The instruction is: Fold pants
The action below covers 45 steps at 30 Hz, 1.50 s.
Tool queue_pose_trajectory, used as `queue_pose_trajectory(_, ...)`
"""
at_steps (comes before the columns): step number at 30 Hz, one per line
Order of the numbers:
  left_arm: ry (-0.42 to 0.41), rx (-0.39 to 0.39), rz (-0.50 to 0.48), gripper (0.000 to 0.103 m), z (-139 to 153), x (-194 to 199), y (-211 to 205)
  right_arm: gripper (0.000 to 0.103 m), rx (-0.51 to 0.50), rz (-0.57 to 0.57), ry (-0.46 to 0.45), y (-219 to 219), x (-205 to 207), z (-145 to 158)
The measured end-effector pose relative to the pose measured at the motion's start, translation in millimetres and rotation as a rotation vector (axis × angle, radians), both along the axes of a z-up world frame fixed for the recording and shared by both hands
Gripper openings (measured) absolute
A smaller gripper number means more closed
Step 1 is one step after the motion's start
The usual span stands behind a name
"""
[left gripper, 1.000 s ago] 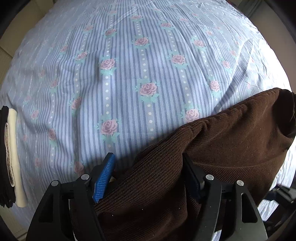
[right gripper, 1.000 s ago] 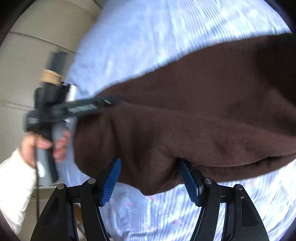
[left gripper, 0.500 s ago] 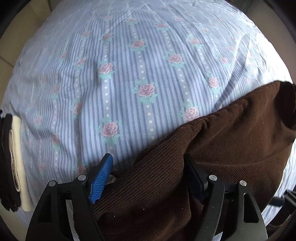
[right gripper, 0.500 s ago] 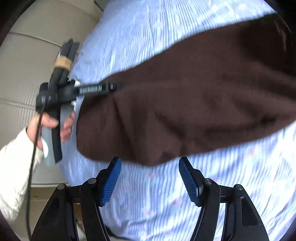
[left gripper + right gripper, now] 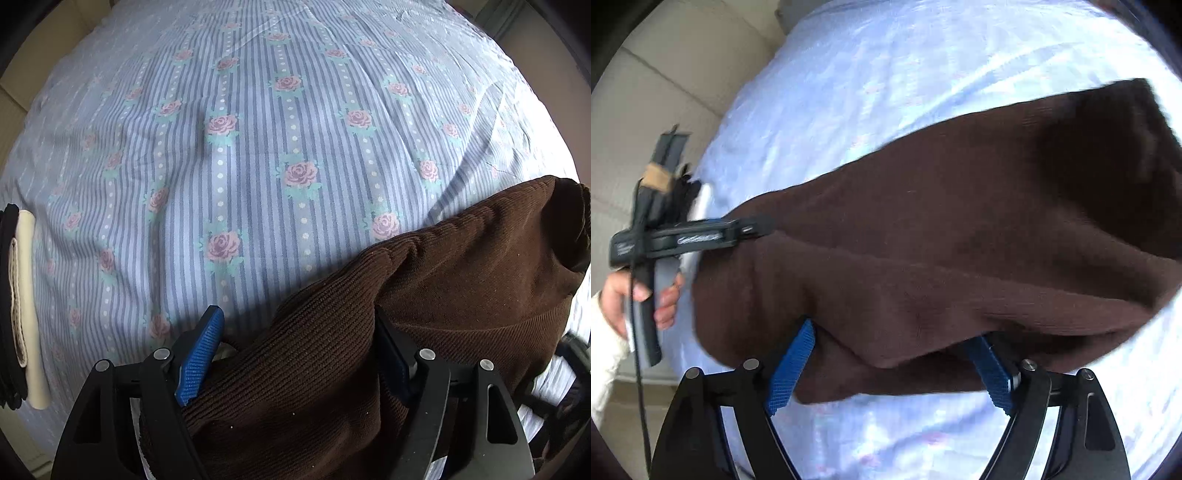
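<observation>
The brown corduroy pants (image 5: 461, 295) lie folded on the bed at the lower right of the left wrist view. My left gripper (image 5: 299, 354) has its fingers wide apart, with a thick fold of the pants lying between them. In the right wrist view the pants (image 5: 942, 240) fill the middle. My right gripper (image 5: 894, 362) is open, its blue pads at the near edge of the cloth, which lies between and over them. The left gripper (image 5: 701, 236) shows there at the pants' left end, held by a hand.
A blue striped bedsheet with pink roses (image 5: 258, 147) covers the bed. A folded stack of cream and black clothes (image 5: 18, 302) lies at the left edge. Beige floor (image 5: 665, 92) shows beyond the bed's edge.
My right gripper, half a second ago drawn back clear of the pants, has moved in again, its pads around the near edge. The left gripper has barely moved.
</observation>
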<state>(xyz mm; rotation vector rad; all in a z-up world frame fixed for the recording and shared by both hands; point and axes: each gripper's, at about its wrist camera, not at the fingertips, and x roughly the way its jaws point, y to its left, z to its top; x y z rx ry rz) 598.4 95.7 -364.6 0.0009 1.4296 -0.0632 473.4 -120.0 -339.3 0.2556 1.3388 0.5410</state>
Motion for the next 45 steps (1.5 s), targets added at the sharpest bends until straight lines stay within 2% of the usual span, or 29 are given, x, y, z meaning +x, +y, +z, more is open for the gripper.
queue_pose_trajectory(2,0.001,0.007,-0.004,0.078,3.1,-1.4,0.9,0.086,0.008,0.110,0.008,30.9,-7.9,-2.2)
queue_pose_trajectory(5,-0.011,0.038,-0.031,0.078,12.6,-3.9,-0.9,0.087,0.012,0.202,0.008,53.9,-27.7,1.7)
queue_pose_trajectory(6,-0.017,0.047,-0.045,0.078,15.2,-5.1,-2.4,0.087,0.031,0.221,0.009,52.3,-34.0,4.1)
queue_pose_trajectory(7,-0.025,0.058,-0.065,0.078,17.6,-7.9,-4.0,0.087,0.092,0.251,0.036,50.2,-39.3,3.9)
queue_pose_trajectory(8,-0.037,0.072,-0.086,0.078,21.5,-11.5,-6.8,0.087,0.146,0.261,0.092,42.6,-43.5,0.7)
queue_pose_trajectory(10,-0.057,0.108,-0.121,0.078,27.6,-19.5,-12.4,0.084,0.133,0.246,0.136,38.1,-41.8,-8.4)
queue_pose_trajectory(11,-0.066,0.126,-0.131,0.078,30.3,-23.0,-14.1,0.079,0.103,0.253,0.116,38.9,-37.9,-9.9)
queue_pose_trajectory(13,-0.096,0.153,-0.143,0.077,41.6,-32.1,-16.8,0.077,0.068,0.217,0.071,31.5,-27.2,-2.9)
queue_pose_trajectory(16,-0.160,0.139,-0.117,0.077,62.6,-51.3,-12.2,0.077,0.144,0.147,0.010,23.8,-11.5,20.1)
queue_pose_trajectory(18,-0.179,0.119,-0.070,0.077,73.0,-65.7,-2.6,0.077,0.140,0.147,0.036,18.5,-7.1,13.8)
queue_pose_trajectory(21,-0.185,0.093,0.052,0.075,85.3,-95.2,20.4,0.077,0.097,0.139,0.085,22.5,-5.7,-9.5)
queue_pose_trajectory(24,-0.172,0.061,0.225,0.075,89.4,-133.9,54.1,0.076,0.073,0.093,0.081,20.8,-3.3,-11.1)
queue_pose_trajectory(26,-0.152,-0.012,0.381,0.075,84.5,-163.5,82.2,0.076,0.090,0.052,0.087,13.3,-1.3,-3.9)
queue_pose_trajectory(29,-0.099,-0.211,0.613,0.073,59.7,-192.8,117.9,0.076,0.099,0.023,0.103,6.8,-2.3,-1.5)
queue_pose_trajectory(31,-0.040,-0.307,0.674,0.066,37.1,-195.9,122.7,0.076,0.078,0.021,0.108,24.8,-5.2,-10.2)
queue_pose_trajectory(33,0.014,-0.342,0.641,0.056,21.3,-191.9,113.3,0.076,0.065,0.024,0.105,35.5,-6.2,-10.2)
queue_pose_trajectory(34,0.036,-0.321,0.634,0.055,14.2,-190.9,107.0,0.076,0.058,0.024,0.103,41.7,-12.8,-9.0)
queue_pose_trajectory(36,0.042,-0.302,0.645,0.047,9.9,-191.9,105.3,0.076,0.038,0.020,0.110,48.0,-25.1,-7.2)
queue_pose_trajectory(38,0.052,-0.271,0.663,0.047,9.4,-196.2,106.0,0.076,0.003,0.005,0.105,43.4,-31.0,-1.6)
queue_pose_trajectory(39,0.057,-0.232,0.639,0.052,9.0,-197.3,102.9,0.076,-0.013,-0.007,0.099,37.6,-34.8,3.4)
queue_pose_trajectory(41,0.055,-0.099,0.567,0.065,14.0,-195.8,89.7,0.076,-0.032,-0.023,0.087,24.6,-43.0,13.2)
queue_pose_trajectory(43,0.025,0.035,0.474,0.066,30.9,-190.7,68.3,0.076,-0.020,-0.080,0.027,1.6,-52.5,38.0)
queue_pose_trajectory(45,-0.048,0.186,0.359,0.065,59.3,-187.4,37.1,0.076,-0.031,-0.149,-0.028,-23.5,-56.9,56.9)
